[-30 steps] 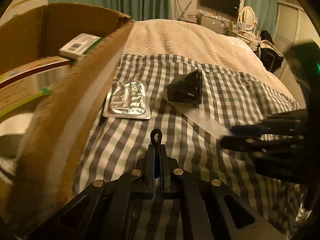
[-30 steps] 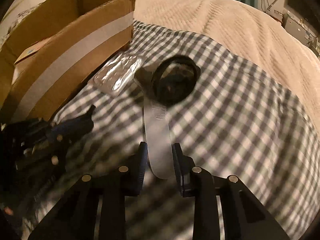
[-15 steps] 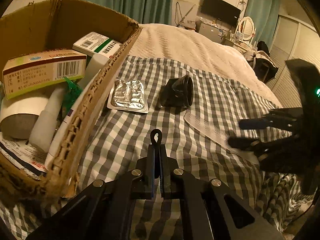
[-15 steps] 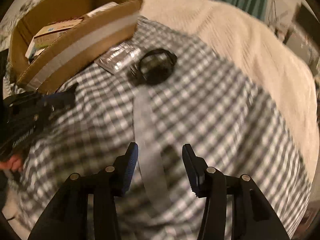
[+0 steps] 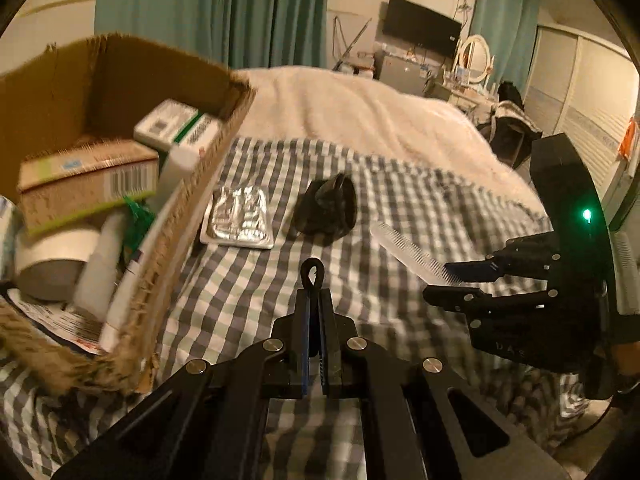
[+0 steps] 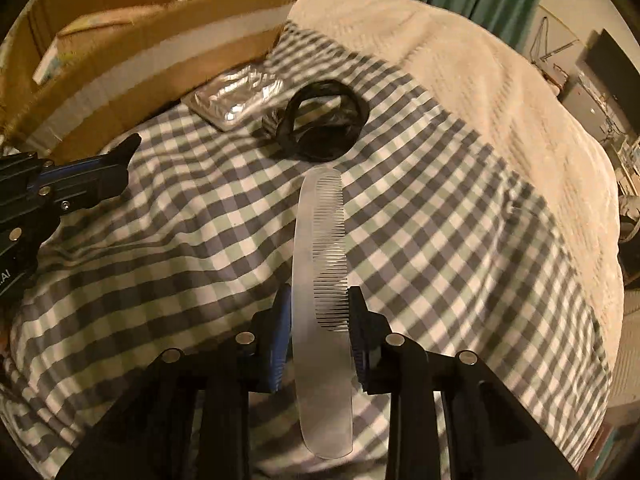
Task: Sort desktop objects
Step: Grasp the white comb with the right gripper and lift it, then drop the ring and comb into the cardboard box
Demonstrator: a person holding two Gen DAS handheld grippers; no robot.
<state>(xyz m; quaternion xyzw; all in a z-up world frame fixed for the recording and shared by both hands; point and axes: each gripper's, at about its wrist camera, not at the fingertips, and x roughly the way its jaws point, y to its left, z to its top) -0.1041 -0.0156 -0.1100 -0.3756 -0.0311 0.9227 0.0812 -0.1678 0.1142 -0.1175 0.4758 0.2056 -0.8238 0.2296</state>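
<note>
The right gripper (image 6: 318,320) has its jaws closing on the comb (image 6: 320,264), which sits between the pads at lower centre of the right wrist view, teeth toward the right-hand pad. The comb's long axis runs up the frame, in line with the fingers, its far tip ending just short of the black ring-shaped object (image 6: 320,120); the foil blister pack (image 6: 236,96) lies beyond, beside the cardboard box (image 6: 160,52) at upper left. Judged from this, the carry to the box goes up and to the left, across the ring and the pack. The left gripper (image 5: 316,276) is pressed together with nothing between its fingers, and it stands nearer the box, whose torn rim fills the left of its frame. Whether the comb is clear of the checked cloth (image 6: 460,240) cannot be told. The left wrist view alone shows the box's contents: cartons, a tape roll, tubes. It also shows the comb angled toward upper left. The right wrist view alone shows the comb's full length and both pads.
</note>
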